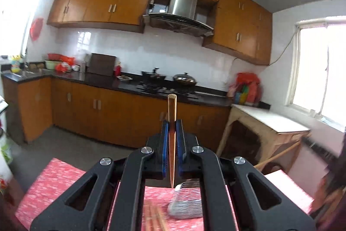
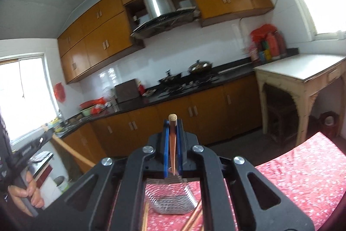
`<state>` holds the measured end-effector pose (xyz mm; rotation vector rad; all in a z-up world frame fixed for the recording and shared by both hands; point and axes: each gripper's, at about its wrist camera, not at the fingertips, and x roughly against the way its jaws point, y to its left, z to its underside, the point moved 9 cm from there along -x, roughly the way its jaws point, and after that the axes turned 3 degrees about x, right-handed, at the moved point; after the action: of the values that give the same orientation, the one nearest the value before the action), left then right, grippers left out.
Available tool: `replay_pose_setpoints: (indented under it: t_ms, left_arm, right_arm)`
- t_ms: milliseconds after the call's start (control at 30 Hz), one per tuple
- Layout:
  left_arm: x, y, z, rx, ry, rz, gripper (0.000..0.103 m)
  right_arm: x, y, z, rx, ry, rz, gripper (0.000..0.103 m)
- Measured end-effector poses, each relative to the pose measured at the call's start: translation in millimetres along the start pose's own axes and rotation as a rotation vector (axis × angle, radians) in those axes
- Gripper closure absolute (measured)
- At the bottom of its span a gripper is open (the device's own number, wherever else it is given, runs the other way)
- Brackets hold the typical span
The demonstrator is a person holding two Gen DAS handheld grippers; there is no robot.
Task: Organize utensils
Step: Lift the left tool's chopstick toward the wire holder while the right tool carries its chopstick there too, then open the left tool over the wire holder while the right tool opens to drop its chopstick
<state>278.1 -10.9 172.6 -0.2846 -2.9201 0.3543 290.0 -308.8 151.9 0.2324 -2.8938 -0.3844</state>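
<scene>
The left gripper [image 1: 172, 122], its blue-lined jaws pinched tight on a single wooden chopstick [image 1: 172, 114], is held above a table spread with a red patterned cloth [image 1: 54, 176]; the stick runs straight along the fingers, its blunt end poking out past the tips and its point hanging back toward the camera. Directly beneath that gripper stands a metal wire utensil basket [image 1: 186, 202], blurred, with loose chopsticks [image 1: 154, 218] lying just to its left on the cloth. The right gripper [image 2: 172, 125] is likewise clamped on a chopstick of its own [image 2: 173, 144], blunt end forward, with the same basket [image 2: 173, 198] below it and more chopsticks [image 2: 194, 218] on either side of the basket. At the far left of the right wrist view, a person's hand [image 2: 26, 194] grips the handle of the other tool. Beyond both grippers stretches a kitchen: a black countertop [image 1: 103, 79] carrying a wok [image 1: 185, 78] on a gas stove, orange-brown cabinets [image 1: 97, 5] above and below, and a steel range hood [image 1: 181, 14]; to the right of them stands a pale side table [image 2: 302, 70] under a bright window
</scene>
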Motion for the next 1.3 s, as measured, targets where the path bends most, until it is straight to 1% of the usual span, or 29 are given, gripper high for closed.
replay_pose_setpoints:
  t_ms: [100, 200, 367, 433, 567, 667, 767, 967, 1000, 1067, 1100, 1200, 1233, 1267, 1300]
  left_arm:
    - [-13, -10, 9, 0.009, -0.007, 0.008, 0.096]
    - [-32, -12, 23, 0.069, 0.018, 0.031, 0.096]
    - [-66, -4, 51, 0.086, 0.088, -0.029, 0.096]
    - [-75, 0, 62, 0.077, 0.111, -0.047, 0.096]
    - [-90, -1, 75, 0.035, 0.149, -0.060, 0.096]
    - [-103, -2, 84, 0.038, 0.182, -0.056, 0.096]
    - [-115, 0, 94, 0.033, 0.214, -0.069, 0.096]
    - [-129, 3, 115, 0.067, 0.283, -0.063, 0.096]
    - [-130, 5, 118, 0.068, 0.288, -0.063, 0.096]
    - [-126, 8, 117, 0.059, 0.285, -0.074, 0.096]
    - [-123, 11, 116, 0.058, 0.283, -0.079, 0.096]
    - [-118, 15, 110, 0.059, 0.271, -0.094, 0.094]
    - [-114, 17, 107, 0.060, 0.265, -0.096, 0.091]
    - [-111, 21, 103, 0.063, 0.259, -0.101, 0.083]
    - [-105, 24, 98, 0.066, 0.246, -0.109, 0.079]
  right_arm:
    - [-13, 9, 13, 0.010, 0.027, -0.011, 0.096]
    - [-30, 17, 27, 0.012, 0.065, -0.018, 0.096]
    - [-52, 22, 51, 0.031, 0.124, -0.010, 0.096]
    - [-59, 23, 59, 0.030, 0.150, -0.011, 0.096]
    - [-80, 17, 73, -0.002, 0.222, -0.021, 0.096]
    - [-93, 10, 82, -0.028, 0.260, -0.023, 0.096]
    - [-107, 2, 95, -0.058, 0.304, -0.024, 0.096]
    - [-122, -4, 110, -0.052, 0.341, -0.015, 0.095]
    - [-122, -3, 111, -0.048, 0.340, -0.007, 0.092]
    - [-121, -6, 112, -0.042, 0.334, 0.013, 0.090]
    - [-119, -8, 112, -0.040, 0.327, 0.024, 0.085]
    - [-110, -14, 107, -0.026, 0.290, 0.062, 0.076]
    - [-106, -15, 104, -0.028, 0.276, 0.068, 0.073]
    - [-101, -17, 101, -0.036, 0.264, 0.072, 0.070]
    - [-97, -21, 99, -0.042, 0.254, 0.077, 0.069]
